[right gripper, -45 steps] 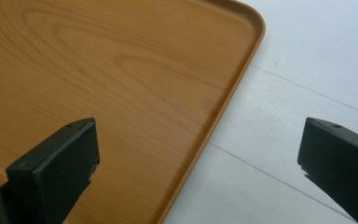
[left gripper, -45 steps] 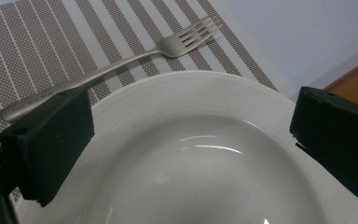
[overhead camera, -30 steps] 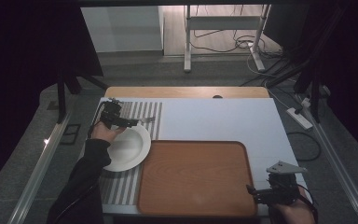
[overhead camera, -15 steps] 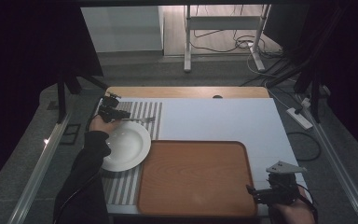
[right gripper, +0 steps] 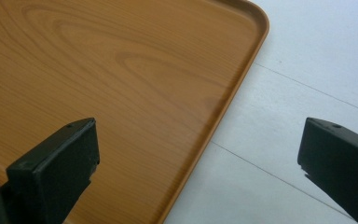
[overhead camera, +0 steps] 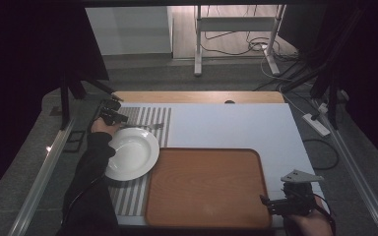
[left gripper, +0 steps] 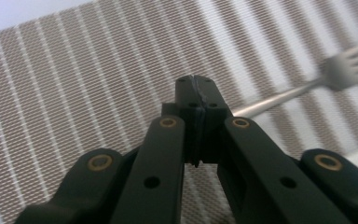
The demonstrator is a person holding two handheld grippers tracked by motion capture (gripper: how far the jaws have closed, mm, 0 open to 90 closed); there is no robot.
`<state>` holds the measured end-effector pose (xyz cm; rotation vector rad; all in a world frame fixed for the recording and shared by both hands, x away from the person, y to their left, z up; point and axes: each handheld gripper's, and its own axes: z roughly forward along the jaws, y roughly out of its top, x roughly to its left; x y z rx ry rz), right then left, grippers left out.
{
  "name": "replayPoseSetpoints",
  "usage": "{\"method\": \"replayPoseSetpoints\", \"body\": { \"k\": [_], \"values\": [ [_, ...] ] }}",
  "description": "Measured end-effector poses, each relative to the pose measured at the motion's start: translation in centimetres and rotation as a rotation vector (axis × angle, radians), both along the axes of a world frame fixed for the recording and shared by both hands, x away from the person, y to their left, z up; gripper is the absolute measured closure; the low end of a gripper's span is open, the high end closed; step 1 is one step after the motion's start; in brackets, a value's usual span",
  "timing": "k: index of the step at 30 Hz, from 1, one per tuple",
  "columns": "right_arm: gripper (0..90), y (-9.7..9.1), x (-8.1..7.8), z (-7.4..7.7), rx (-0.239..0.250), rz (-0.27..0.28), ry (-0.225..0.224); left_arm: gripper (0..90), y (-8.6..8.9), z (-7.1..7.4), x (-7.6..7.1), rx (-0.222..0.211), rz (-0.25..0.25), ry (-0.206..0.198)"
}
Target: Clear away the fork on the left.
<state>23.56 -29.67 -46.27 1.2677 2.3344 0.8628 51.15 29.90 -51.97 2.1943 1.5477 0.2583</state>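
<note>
On the striped mat [overhead camera: 128, 196] at the far left, a metal fork [overhead camera: 152, 126] lies just beyond a white plate [overhead camera: 130, 153]. My left gripper [overhead camera: 120, 118] sits at the fork's handle end. In the left gripper view its jaws [left gripper: 196, 88] have just closed and meet tip to tip. The fork [left gripper: 349, 70] runs off to the right from those tips, its handle end hidden there. My right gripper [overhead camera: 270, 202] rests open at the near right corner of the wooden tray [overhead camera: 206, 187]. Its jaws [right gripper: 198, 154] straddle the tray's rim [right gripper: 242, 79] with nothing pressed between them.
The white tabletop [overhead camera: 236, 123] stretches behind and to the right of the tray. A wooden strip [overhead camera: 197, 97] edges its far side. Metal rails flank the table on both sides, and cables and a power strip [overhead camera: 317, 124] lie on the floor beyond.
My left hand has slid left and away from over the plate's rim to the fork's handle end, and its jaws have shut. The right gripper has not moved.
</note>
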Motion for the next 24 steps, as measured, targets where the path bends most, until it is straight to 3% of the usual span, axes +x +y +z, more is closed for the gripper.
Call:
{"method": "replayPoseSetpoints", "body": {
  "k": [3, 7, 15, 24],
  "values": [
    [0.0, 0.0, 0.0, 0.0, 0.001, 0.0, 0.002, 89.3, 0.4, -0.7, 0.4, 0.034, 0.012, 0.021],
    [0.0, 0.0, 0.0, 0.0, 0.004, 0.001, 0.002, 89.4, 0.6, -0.7, 0.2, 0.028, 0.006, 0.031],
    [0.0, 0.1, 0.0, 0.0, -0.004, 0.003, 0.0, 89.4, 0.7, -0.2, -1.2, 0.05, -0.051, 0.114],
    [0.0, 0.2, 0.0, 0.0, -0.011, 0.005, 0.003, 89.4, 0.6, 0.0, -2.0, 0.059, -0.111, 0.153]
  ]
}}
